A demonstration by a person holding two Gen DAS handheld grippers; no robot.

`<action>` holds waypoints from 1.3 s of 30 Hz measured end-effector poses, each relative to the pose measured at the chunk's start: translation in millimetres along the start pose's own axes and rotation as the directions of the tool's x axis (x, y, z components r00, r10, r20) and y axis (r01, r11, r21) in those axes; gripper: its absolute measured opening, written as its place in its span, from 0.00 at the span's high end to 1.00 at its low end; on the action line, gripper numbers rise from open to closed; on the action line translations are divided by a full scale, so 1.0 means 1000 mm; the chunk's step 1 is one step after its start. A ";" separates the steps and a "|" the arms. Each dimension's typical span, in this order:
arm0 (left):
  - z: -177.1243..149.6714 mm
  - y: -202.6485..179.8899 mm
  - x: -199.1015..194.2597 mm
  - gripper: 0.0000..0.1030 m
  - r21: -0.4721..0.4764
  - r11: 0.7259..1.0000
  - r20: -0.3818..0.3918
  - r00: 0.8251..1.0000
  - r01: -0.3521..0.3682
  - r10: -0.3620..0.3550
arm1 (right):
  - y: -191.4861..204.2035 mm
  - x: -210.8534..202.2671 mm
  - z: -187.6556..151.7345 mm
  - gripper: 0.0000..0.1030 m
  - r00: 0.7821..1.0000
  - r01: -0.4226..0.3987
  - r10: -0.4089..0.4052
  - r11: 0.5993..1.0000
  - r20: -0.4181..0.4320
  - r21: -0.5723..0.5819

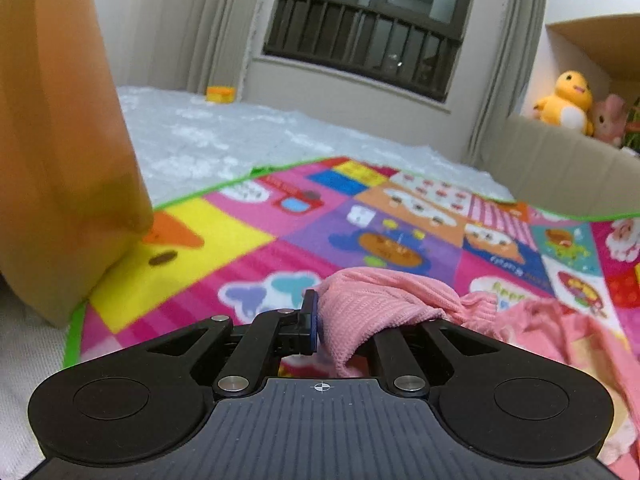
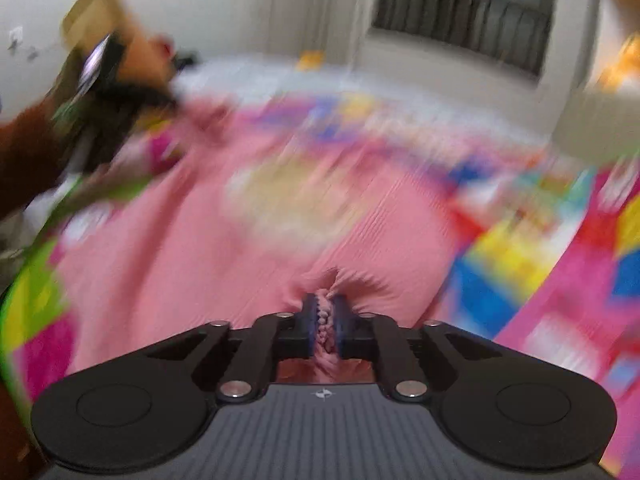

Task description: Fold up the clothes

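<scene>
Both tongs are on the pink ribbed knit garment (image 2: 248,216), which lies spread across the bright patchwork cartoon play mat (image 1: 256,236). The right gripper (image 2: 325,320) is clamped tight, a pleat of pink knit squeezed between its blue pads. The left gripper (image 1: 340,320) has cloth bunched over it; one blue pad shows, the other is buried, so it looks closed on the fabric, though I judge that rather than see it.

This knit looks light, soft and stretchy: it will sag and drag, so edges and corners are the places to hold.

The left view is sharp and shows the tan cardboard box (image 1: 60,160) and the yellow plush duck (image 1: 568,98); the right view is blurred, yet shows the garment's full spread.
</scene>
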State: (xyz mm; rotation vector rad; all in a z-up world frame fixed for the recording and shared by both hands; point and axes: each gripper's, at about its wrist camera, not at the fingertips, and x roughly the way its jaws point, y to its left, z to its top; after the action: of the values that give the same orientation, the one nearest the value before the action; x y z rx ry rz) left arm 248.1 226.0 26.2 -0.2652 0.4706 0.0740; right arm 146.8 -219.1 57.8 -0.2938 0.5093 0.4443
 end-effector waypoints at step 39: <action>-0.039 0.028 0.058 0.23 -0.365 0.894 -0.172 0.925 0.259 -0.338 | -0.108 0.219 -0.007 0.31 0.998 0.039 -0.005 0.803 -0.057 0.595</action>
State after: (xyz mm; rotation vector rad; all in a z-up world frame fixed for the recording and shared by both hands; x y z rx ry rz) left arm 278.8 242.9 -40.0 -0.6871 0.6446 -0.1854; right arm 366.9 -241.7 -46.3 0.3029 0.6713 0.2326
